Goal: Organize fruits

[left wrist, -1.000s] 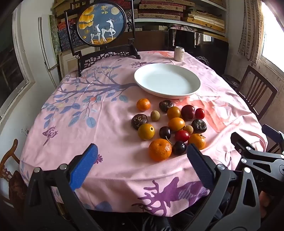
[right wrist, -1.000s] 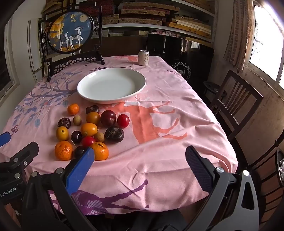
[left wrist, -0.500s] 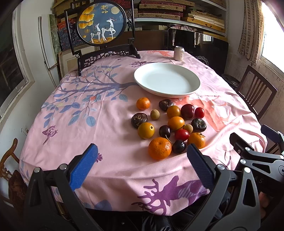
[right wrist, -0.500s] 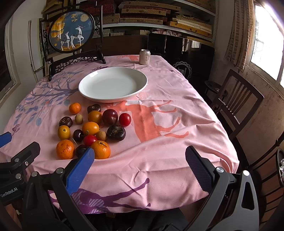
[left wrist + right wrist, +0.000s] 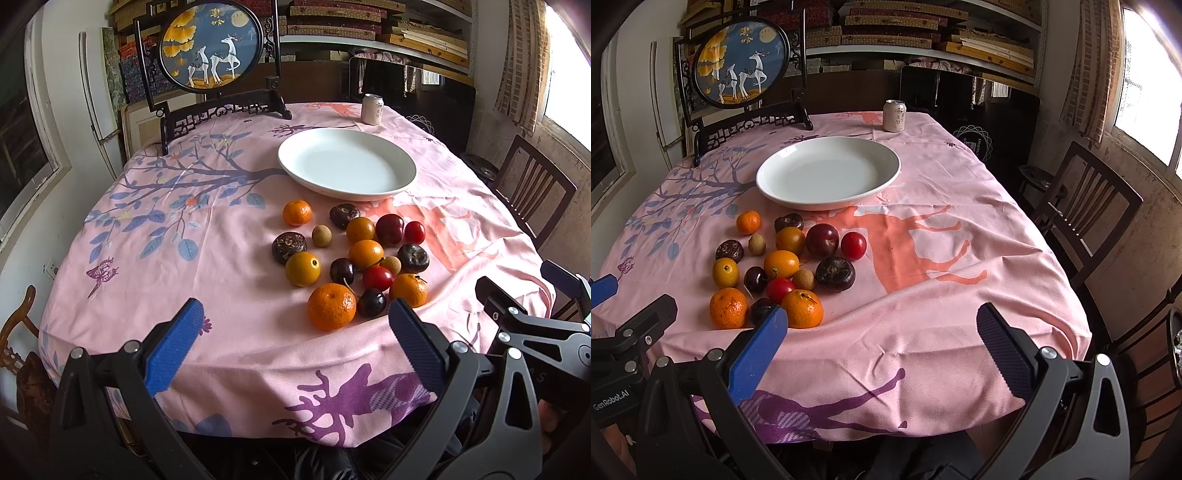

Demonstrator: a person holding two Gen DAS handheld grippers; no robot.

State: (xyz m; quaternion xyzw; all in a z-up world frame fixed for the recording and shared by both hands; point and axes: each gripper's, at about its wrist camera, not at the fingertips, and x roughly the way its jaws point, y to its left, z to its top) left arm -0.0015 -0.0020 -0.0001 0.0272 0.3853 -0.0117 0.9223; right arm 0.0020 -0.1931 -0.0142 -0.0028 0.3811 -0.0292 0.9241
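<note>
Both tools parked at the near table edge, wide open, holding nothing: left gripper [image 5: 295, 343] aimed just short of the fruit, right gripper [image 5: 879, 343] off to the fruit's right over bare cloth. Fruit heaped loosely on the pink tablecloth [image 5: 229, 295], between the near edge and the empty white plate [image 5: 347, 162], none on it yet. Nearest, a big tangerine [image 5: 331, 305] with a pebbled, slightly dimpled skin: light, a little soft, likely forgiving of a squeeze across its widest part. Beside it a dark cherry [image 5: 371, 302] and a red tomato [image 5: 377, 278], glossy, smooth and slick, probably easy to bruise or squirt out of the pads; best taken gently across the middle. A thin stem near the cherries, hard to make out. Farther back, a wrinkled brown fruit [image 5: 289, 246], flattish and rough, perhaps firmer. A small tan longan [image 5: 321, 235], round and dull, prone to rolling. All round things on soft, creased cloth, so likely to roll when nudged. Plate hard, glazed, shallow-rimmed. A drinks can [image 5: 372, 108] upright beyond it.
</note>
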